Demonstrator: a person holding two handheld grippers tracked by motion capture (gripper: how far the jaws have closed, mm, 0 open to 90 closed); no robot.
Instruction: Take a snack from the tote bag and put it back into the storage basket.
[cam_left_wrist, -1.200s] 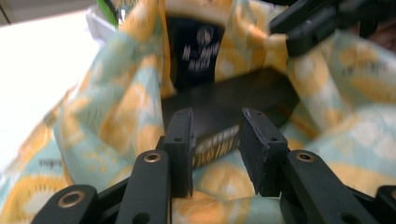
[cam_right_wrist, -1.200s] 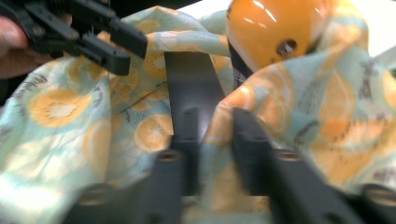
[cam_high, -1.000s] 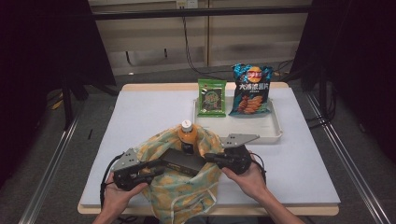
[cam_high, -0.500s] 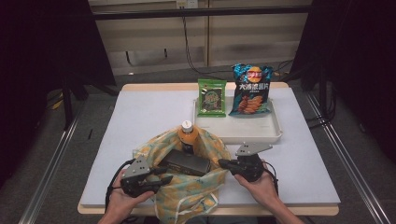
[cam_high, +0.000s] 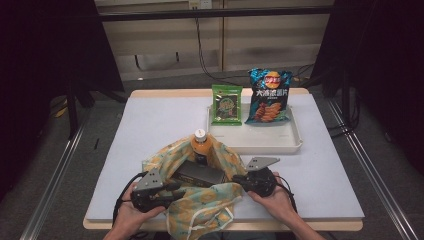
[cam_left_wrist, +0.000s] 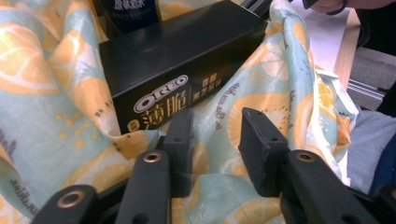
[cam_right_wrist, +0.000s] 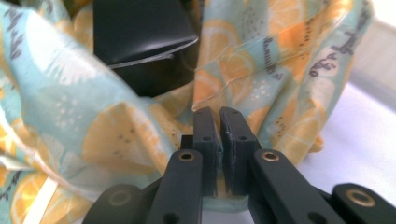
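Both hands dropped toward lower frame edge since earlier frame, bag (cam_high: 200, 200) lowered, sagging at lower centre. Oreo box (cam_left_wrist: 182, 65), bottle (cam_high: 200, 142) inside. Right gripper (cam_right_wrist: 217, 140) clenched on bag rim, just easing; left gripper (cam_left_wrist: 217, 144) jaws apart, closing around fabric. Likely setting loaded bag down.

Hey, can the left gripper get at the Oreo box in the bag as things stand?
Probably yes. The Oreo box lies uncovered in the open bag, just ahead of the left gripper, whose fingers stand apart over the bag's cloth with nothing between them and the box.

bottle (cam_high: 200, 144): lower body hidden in bag (cam_high: 210, 200); Oreo box (cam_left_wrist: 177, 70): far end cut off
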